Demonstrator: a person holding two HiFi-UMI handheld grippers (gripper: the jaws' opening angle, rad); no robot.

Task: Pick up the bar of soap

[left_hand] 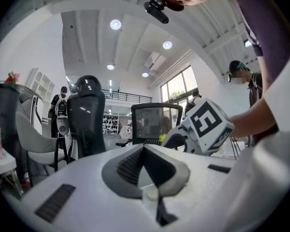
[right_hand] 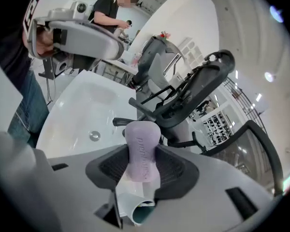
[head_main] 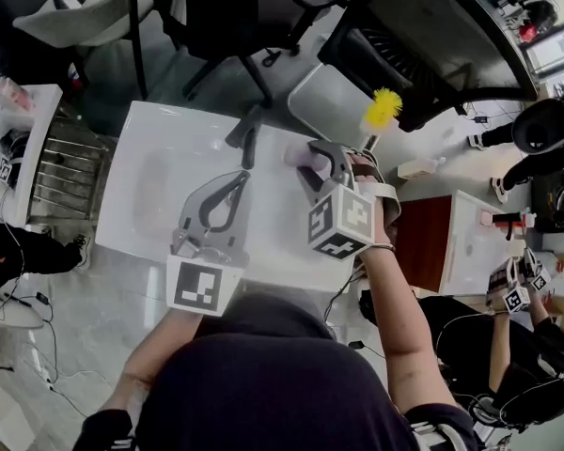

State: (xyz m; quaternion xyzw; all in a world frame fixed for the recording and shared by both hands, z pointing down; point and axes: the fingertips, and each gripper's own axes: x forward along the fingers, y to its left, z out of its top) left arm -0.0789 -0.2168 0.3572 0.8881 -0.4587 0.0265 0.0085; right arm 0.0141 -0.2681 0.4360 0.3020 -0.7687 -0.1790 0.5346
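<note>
Soap bar (right_hand: 141, 151), lilac and waisted, sits clamped across its narrow middle in the right tool (right_hand: 143, 164) above the sink (right_hand: 82, 105); firm, light, probably slippery. Left tool (left_hand: 144, 153) has jaws together, empty.

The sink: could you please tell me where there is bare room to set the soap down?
The basin is bare around its drain, left of the left gripper. It is crowded by the faucet, where the right gripper holds the soap.
</note>
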